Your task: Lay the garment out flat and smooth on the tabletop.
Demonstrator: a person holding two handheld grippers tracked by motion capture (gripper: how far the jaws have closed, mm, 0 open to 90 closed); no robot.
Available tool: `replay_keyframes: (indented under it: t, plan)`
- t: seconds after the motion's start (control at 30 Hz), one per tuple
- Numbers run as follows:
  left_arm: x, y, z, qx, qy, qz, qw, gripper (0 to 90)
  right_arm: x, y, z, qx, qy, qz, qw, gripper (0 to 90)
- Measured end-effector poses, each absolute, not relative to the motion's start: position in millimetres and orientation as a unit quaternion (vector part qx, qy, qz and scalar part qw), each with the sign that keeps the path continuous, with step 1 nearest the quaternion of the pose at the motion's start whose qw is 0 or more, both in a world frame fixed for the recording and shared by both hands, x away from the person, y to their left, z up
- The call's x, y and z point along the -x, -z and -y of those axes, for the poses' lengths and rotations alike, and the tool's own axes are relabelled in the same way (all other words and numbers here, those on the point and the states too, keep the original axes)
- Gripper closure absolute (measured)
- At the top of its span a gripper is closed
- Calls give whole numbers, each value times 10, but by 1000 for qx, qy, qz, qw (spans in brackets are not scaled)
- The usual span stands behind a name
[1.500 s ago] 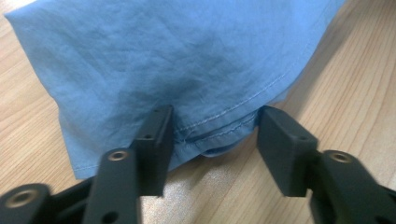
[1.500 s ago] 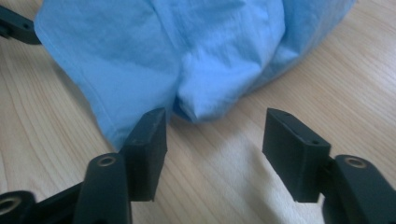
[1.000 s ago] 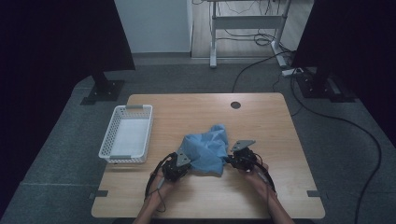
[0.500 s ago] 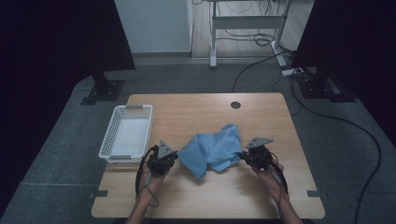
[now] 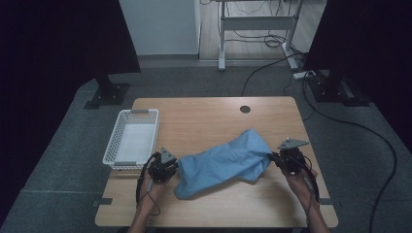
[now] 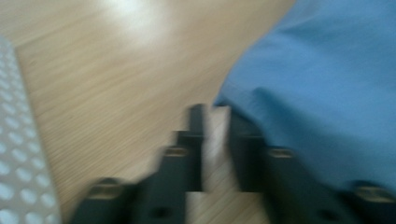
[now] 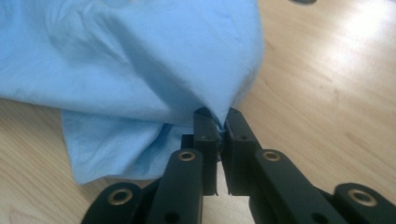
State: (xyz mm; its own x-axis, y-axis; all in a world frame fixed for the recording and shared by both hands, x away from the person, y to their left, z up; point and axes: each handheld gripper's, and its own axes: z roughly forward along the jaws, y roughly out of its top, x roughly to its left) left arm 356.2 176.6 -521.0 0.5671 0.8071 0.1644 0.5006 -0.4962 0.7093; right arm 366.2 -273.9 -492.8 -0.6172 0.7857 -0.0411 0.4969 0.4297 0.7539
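Two corners is the whole game here: I'm stretching a blue cloth (image 5: pixel 224 162) flat on the worktop (image 5: pixel 204 121), so each end has to be pinched and pulled outward, low and even, or it bunches up again. My right gripper (image 7: pixel 217 122) has its jaws nearly together on a bit of the cloth's edge, though they've just been easing apart, so that pinch looks close to slipping. My left gripper (image 5: pixel 164 167) sits right at the cloth's near-left end; its jaws have just been opening too, with a narrow gap, bare wood in it and the fabric beside one jaw, so I'd say nothing is held there. The cloth lies mid-worktop, long axis running from near-left up to far-right, right of the white basket (image 5: pixel 131 138).
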Motion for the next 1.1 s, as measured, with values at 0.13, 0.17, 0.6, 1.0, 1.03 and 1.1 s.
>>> replay_keyframes:
  t: [0.13,0.17,0.6,1.0,1.03,1.1]
  plan:
    - [-3519,5190,-1842,-825,-239,-407,312,531,-3648,4972,2793,-395,-377,-815,196,591]
    - [-3479,5164,-1887,-824,-239,-408,312,531,-3634,4984,2812,-397,-377,-812,200,552]
    - [-3156,4910,-1461,-857,-143,-303,391,260,-3464,5219,2804,-395,-376,-822,167,370]
    - [-3076,5334,-995,-918,-114,-202,321,353,-3532,5378,2761,-409,-373,-816,167,605]
    - [-3088,5348,-999,-918,-118,-205,320,409,-3530,5372,2743,-407,-371,-817,169,680]
    - [-3116,5365,-1019,-914,-120,-216,322,601,-3514,5336,2713,-402,-367,-821,174,823]
